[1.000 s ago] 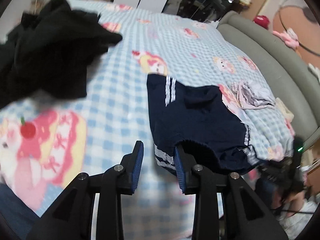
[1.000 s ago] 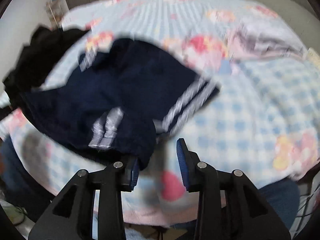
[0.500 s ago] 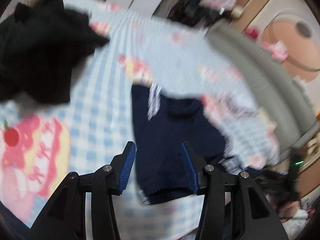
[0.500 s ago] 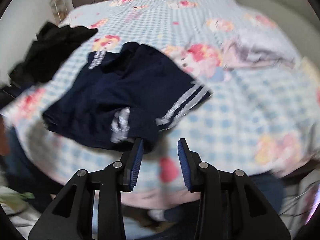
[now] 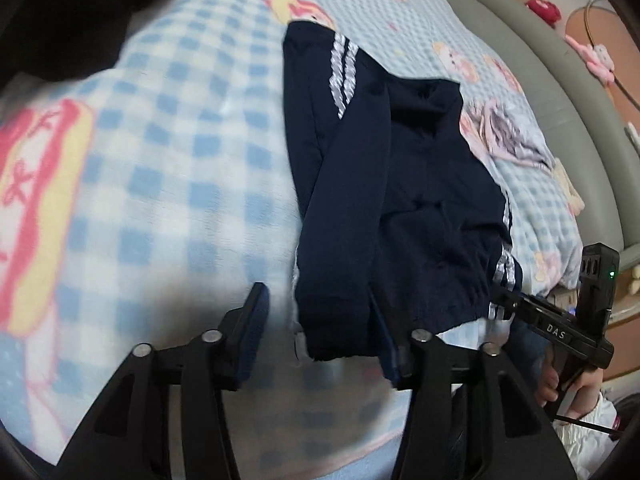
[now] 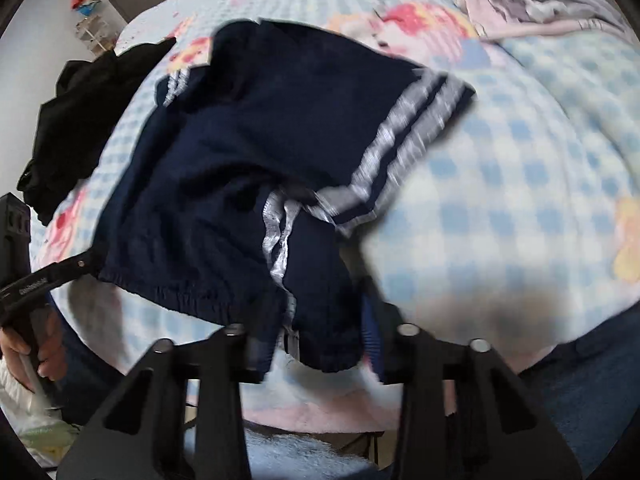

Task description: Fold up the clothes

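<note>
Blue-and-white checked bedding (image 5: 168, 168) with pink cartoon prints covers the bed, and my navy shorts (image 5: 400, 200) with white side stripes lie spread across it near its front edge. My left tongs (image 5: 320, 332) are opening, the waistband corner lying between the blue pads with neither pad pressing on it. My right tongs (image 6: 316, 340) are closing on the other waistband corner, fabric bunched between the pads. White letters "DAS" show on the right tool's black body in the left view. Black clothing (image 6: 80, 120) sits heaped farther back, a pale garment (image 5: 516, 136) beside the shorts.
</note>
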`<state>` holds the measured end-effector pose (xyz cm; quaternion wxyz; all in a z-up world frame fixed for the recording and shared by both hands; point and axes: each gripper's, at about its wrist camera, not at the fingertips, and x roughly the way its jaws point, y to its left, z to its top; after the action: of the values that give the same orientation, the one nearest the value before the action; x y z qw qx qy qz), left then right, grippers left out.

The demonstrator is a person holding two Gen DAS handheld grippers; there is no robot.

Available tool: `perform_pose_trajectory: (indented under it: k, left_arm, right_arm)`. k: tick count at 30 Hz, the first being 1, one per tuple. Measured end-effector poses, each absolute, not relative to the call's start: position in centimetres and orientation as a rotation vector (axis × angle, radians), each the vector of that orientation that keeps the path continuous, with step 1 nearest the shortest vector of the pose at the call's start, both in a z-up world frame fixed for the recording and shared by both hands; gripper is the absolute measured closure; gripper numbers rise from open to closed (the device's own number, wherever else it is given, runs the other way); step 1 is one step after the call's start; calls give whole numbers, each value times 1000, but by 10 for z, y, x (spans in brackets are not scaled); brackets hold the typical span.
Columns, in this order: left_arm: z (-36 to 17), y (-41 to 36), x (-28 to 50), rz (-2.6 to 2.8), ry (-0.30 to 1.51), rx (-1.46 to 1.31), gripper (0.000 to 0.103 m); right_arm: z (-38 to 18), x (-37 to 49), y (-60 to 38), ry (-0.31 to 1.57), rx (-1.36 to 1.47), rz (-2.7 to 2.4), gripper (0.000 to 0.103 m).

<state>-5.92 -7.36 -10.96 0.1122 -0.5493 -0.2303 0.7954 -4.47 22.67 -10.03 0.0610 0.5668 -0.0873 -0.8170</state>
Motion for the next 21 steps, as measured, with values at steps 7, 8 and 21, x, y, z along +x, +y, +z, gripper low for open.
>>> perform_pose_trajectory:
  k: [7, 8, 21]
  left_arm:
    - [-97, -87, -54, 2359, -788, -1548, 42]
    - [-97, -89, -54, 2351, -815, -1540, 41]
    - [-103, -71, -55, 2240, -864, -1475, 34]
  right_arm:
    - [-79, -38, 245, -290, 1669, -2580, 84]
    - [-80, -39, 246, -320, 1665, -2564, 83]
    - [-83, -46, 244, -332, 1651, -2624, 86]
